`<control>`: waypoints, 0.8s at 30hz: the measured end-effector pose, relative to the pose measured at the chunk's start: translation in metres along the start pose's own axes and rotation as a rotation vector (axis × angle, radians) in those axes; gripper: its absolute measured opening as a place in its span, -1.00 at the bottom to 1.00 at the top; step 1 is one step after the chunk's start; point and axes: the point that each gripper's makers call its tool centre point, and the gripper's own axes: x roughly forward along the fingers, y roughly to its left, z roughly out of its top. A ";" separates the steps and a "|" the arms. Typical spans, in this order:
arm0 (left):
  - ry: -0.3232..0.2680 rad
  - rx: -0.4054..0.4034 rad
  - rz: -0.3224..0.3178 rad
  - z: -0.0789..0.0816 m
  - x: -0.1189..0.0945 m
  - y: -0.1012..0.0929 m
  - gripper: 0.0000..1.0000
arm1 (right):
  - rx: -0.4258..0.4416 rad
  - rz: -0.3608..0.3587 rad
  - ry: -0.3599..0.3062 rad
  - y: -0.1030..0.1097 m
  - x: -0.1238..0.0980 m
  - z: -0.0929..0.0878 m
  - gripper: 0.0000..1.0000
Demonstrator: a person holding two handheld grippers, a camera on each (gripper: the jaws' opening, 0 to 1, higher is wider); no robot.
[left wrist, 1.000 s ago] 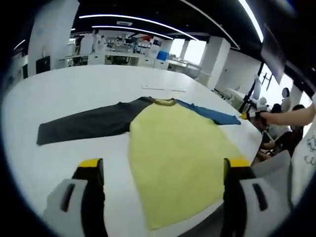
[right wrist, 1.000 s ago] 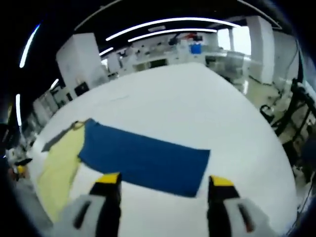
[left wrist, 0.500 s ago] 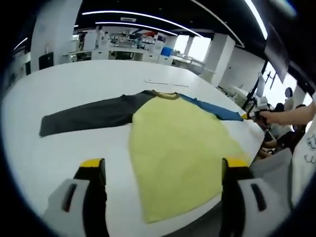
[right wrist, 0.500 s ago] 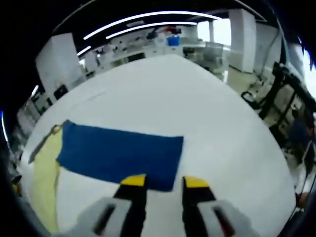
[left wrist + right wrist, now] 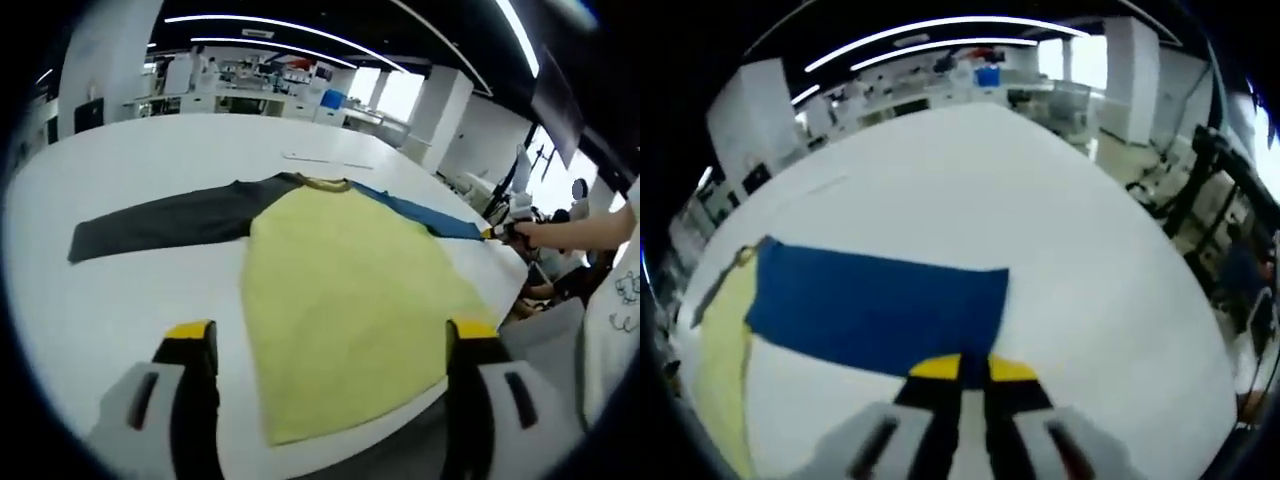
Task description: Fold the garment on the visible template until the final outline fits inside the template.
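Left gripper view looks across a broad white counter (image 5: pixel 120 300) where a long-sleeved cloth shirt (image 5: pixel 340 290) with a pale yellow body lies flat and spread out. Its dark grey sleeve (image 5: pixel 160 222) stretches out to the left, its blue sleeve (image 5: pixel 425 218) runs off to the right, and a mustard collar (image 5: pixel 322 182) sits at the far end. The shirt's hem reaches close to the counter's near edge, while wide bare counter lies left of the grey sleeve and beyond the collar. The left gripper (image 5: pixel 330 345) hovers above the hem with its yellow-tipped jaws spread wide, holding nothing. At the blue sleeve's cuff the right gripper (image 5: pixel 500 233) shows small, with a person's hand (image 5: pixel 535 232) behind it.

Right gripper view shows the blue sleeve (image 5: pixel 875 305) lying flat, its cuff edge straight and square, the yellow body (image 5: pixel 720 380) at the left. The right gripper (image 5: pixel 973 367) has its jaws pressed nearly together at the cuff's near corner, pinching the fabric edge. Open white counter (image 5: pixel 1080 260) spreads far beyond and to the right of the cuff.
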 end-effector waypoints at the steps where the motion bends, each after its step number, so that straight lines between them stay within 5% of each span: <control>1: 0.000 -0.002 -0.001 0.000 0.000 0.001 0.83 | -0.003 -0.006 -0.005 0.000 0.000 0.001 -1.00; 16: -0.028 0.022 -0.045 0.005 -0.002 -0.007 0.74 | -0.059 -0.010 -0.071 0.021 -0.009 0.028 -1.00; 24: -0.048 0.049 -0.050 0.008 -0.010 -0.010 0.74 | -0.111 0.045 -0.090 0.069 -0.011 0.045 -1.00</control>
